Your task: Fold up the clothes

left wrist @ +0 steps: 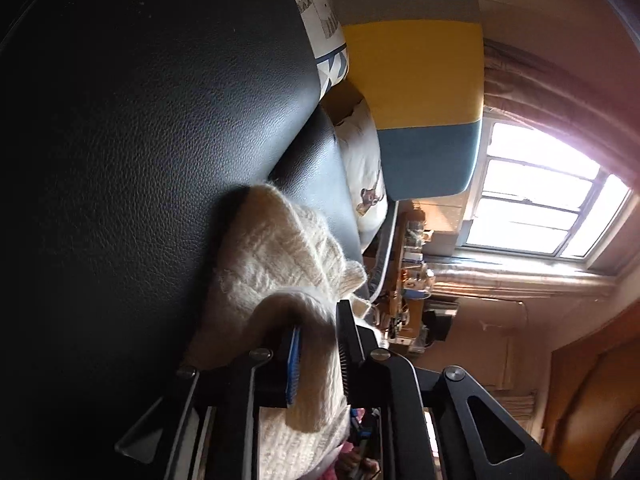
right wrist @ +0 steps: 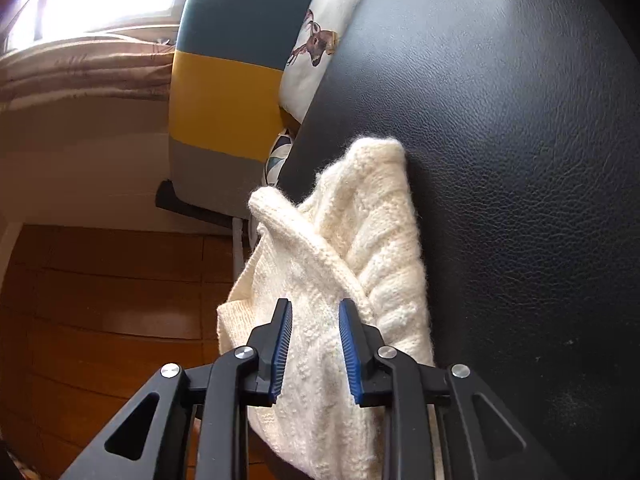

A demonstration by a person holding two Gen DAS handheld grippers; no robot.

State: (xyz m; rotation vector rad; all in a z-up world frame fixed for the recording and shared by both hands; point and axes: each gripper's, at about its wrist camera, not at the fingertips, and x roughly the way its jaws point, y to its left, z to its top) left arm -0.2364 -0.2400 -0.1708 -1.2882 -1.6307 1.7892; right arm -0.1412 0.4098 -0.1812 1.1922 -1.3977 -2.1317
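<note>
Cream knit sweater (right wrist: 360, 248) bunched against the black leather sofa (right wrist: 520, 160), part hanging off its edge. Your left tongs (left wrist: 320, 344) have knit between the fingers, narrow gap, gripping a fold. Your right tongs (right wrist: 314, 344) sit partly open, sweater lying between them; can't tell if pinched.

Cream chunky-knit sweater (right wrist: 352, 248), fuzzy, ribbed in places, with a rolled edge band running diagonally across it. Bunched in loose folds, not flat. Part lies against the black leather cushion (right wrist: 520, 160) at its edge; the rest hangs off that edge.
</note>
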